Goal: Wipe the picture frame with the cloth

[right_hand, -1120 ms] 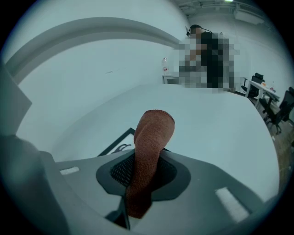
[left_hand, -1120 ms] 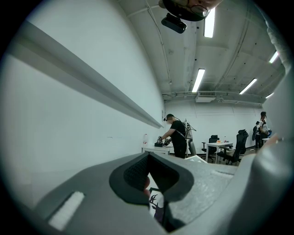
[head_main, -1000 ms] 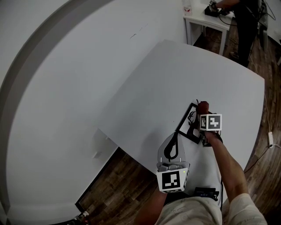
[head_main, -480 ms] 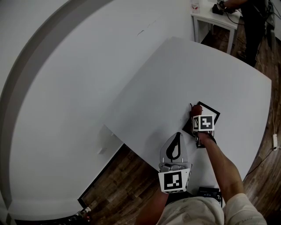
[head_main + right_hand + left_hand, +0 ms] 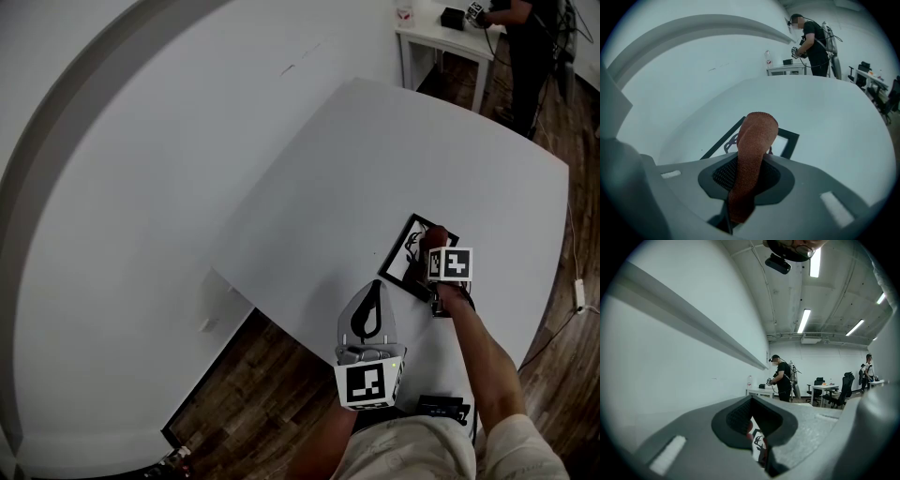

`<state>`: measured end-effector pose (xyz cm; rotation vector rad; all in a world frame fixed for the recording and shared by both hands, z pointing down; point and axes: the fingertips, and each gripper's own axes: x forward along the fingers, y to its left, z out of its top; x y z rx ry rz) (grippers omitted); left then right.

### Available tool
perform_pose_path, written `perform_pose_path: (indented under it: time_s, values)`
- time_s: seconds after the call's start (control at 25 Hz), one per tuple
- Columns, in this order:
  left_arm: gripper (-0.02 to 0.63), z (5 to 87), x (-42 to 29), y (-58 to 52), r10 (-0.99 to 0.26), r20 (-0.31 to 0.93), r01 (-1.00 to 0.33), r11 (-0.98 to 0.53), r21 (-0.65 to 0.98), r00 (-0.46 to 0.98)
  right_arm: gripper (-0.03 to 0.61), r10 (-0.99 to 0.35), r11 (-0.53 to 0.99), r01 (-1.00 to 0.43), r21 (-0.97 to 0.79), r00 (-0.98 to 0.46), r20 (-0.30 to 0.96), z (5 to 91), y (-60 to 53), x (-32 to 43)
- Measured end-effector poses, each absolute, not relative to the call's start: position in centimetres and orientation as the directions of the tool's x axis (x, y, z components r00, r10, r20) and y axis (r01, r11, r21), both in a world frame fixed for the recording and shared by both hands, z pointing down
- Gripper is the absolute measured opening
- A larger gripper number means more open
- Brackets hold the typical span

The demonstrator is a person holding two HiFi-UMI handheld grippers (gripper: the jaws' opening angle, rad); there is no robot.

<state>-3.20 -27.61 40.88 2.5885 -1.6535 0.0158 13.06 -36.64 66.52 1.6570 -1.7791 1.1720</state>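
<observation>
Supporting surface: a broad white table [image 5: 375,159], sweeping from 1 o'clock down to 5 o'clock in the head view.
Room: white wall [image 5: 131,187] at 9 o'clock; wood floor [image 5: 248,398] at 7 o'clock; a small side table [image 5: 441,42] with a person [image 5: 525,37] beside it at 1 o'clock.
Picture frame: the black-edged picture frame [image 5: 405,261] lies flat near the table's near edge, at 4 o'clock.
Right gripper: the right gripper [image 5: 437,246] is clenched on a rust-brown cloth [image 5: 752,154], whose folded end stands over the frame.
Left gripper: the left gripper [image 5: 372,295], at 5 o'clock, has its jaws closed together on nothing, near the frame's near corner.
Left gripper view only: ceiling strip lights [image 5: 804,319], office chairs [image 5: 841,392], and a second person [image 5: 868,365] at 3 o'clock.
Right gripper view only: how the cloth sits between the pads, and a dark drawing on the frame's white sheet.
</observation>
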Motion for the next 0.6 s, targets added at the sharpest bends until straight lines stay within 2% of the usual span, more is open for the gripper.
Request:
perform_pose_path:
  time_s: [0.2, 0.44, 0.6]
  values:
    - [0.0, 41.3, -2.4, -27.1, -0.896, 0.073, -0.899, -0.434, 0.057, 0.437, 0.103, -0.593, -0.107, -0.961, -0.256, -0.145, 0.792, 66.1, -35.4, 15.9]
    - [0.0, 41.8, -2.2, -27.1, -0.901, 0.046, -0.9, -0.428, 0.076, 0.432, 0.103, -0.594, -0.137, -0.962, -0.236, -0.111, 0.797, 66.2, -34.3, 18.0]
    - [0.0, 41.6, -2.4, -27.0, -0.901, 0.056, -0.9, -0.425, 0.093, 0.431, 0.104, -0.62, -0.109, -0.958, -0.264, -0.142, 0.772, 65.1, -34.3, 16.9]
